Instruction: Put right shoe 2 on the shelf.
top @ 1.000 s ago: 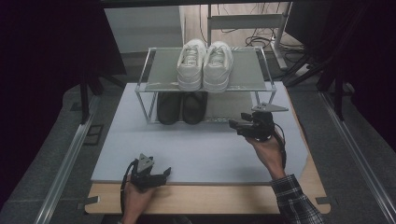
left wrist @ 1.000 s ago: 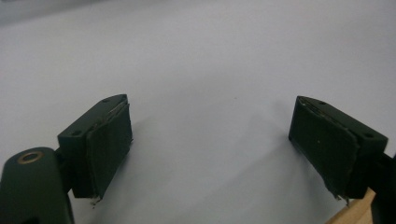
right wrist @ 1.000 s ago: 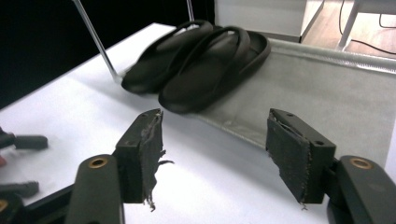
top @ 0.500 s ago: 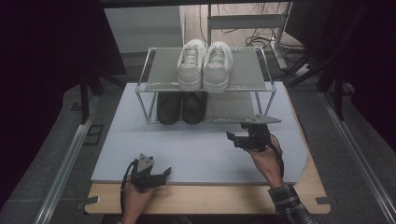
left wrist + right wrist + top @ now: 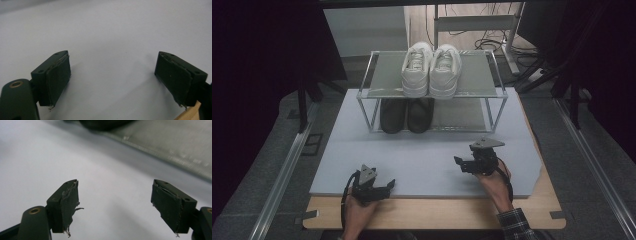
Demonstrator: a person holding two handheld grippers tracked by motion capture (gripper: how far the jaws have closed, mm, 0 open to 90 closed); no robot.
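The left tongs (image 5: 384,189) are resting at the near left edge of the pale grey mat (image 5: 432,165) that is covering the wooden counter (image 5: 432,217), with the person's left hand (image 5: 357,212) gripping them from below. In the left gripper view, these tongs (image 5: 112,75) are standing released, jaws wide apart, with bare mat between the pads (image 5: 58,75). The right tongs (image 5: 460,164) are sitting on the near right part of the mat, held by the right hand (image 5: 492,180), and are pointing toward the mat's centre. Their jaws have just been opening; in the right gripper view, the right tongs (image 5: 115,200) are standing released with nothing between the frayed pads (image 5: 68,205). The metal shoe rack (image 5: 432,95) is standing at the far side of the mat, well apart from both tongs. The white sneakers (image 5: 431,67) are sitting side by side on its upper shelf, touching each other, heels toward the person. The black shoes (image 5: 407,115) are sitting side by side on the lower shelf, directly below the white pair. The lower shelf's mesh edge (image 5: 175,142) is crossing the upper right of the right gripper view.
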